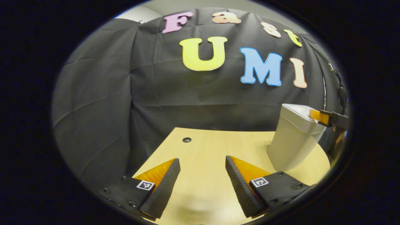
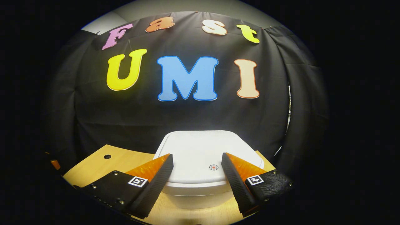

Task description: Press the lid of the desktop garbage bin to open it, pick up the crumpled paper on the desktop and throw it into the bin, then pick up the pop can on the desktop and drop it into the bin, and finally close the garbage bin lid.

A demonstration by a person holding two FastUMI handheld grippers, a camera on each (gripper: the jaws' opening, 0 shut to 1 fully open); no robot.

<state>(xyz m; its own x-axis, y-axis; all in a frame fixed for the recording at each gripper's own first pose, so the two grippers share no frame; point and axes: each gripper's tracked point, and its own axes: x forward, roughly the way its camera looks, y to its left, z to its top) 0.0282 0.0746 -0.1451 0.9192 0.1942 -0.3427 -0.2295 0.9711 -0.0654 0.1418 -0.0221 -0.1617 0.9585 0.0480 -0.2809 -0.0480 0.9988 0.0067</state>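
The garbage bin point(image 2: 200, 168) stands at 6 o'clock in the right gripper view, lid point(image 2: 203, 153) down and flat, with a small round press mark point(image 2: 213, 167) near the lid's front edge. The right gripper point(image 2: 197, 162) hangs just above that front edge, fingers apart, nothing between them; the press mark sits nearer its right finger than its left. In the left gripper view the bin point(image 1: 293, 140) stands at about 3 o'clock on the wooden desktop point(image 1: 203, 147), and the right gripper's tip point(image 1: 318, 116) reaches over the lid from the far right.

The left gripper point(image 1: 202, 165) hovers low over bare desktop at 6 o'clock, fingers spread wide and empty.

Judging by the closed lid, the opening press is the step in hand. The risks look plain enough:

- With the fingers spread, they may straddle the mark (neither one landing on it), so the latch would not trip.
- A push off-centre or at a slant on a light bin could tip or slide it toward the wall.
- A lid springing up could strike a finger held too close above it.

Crumpled paper and pop can are not located from these frames.
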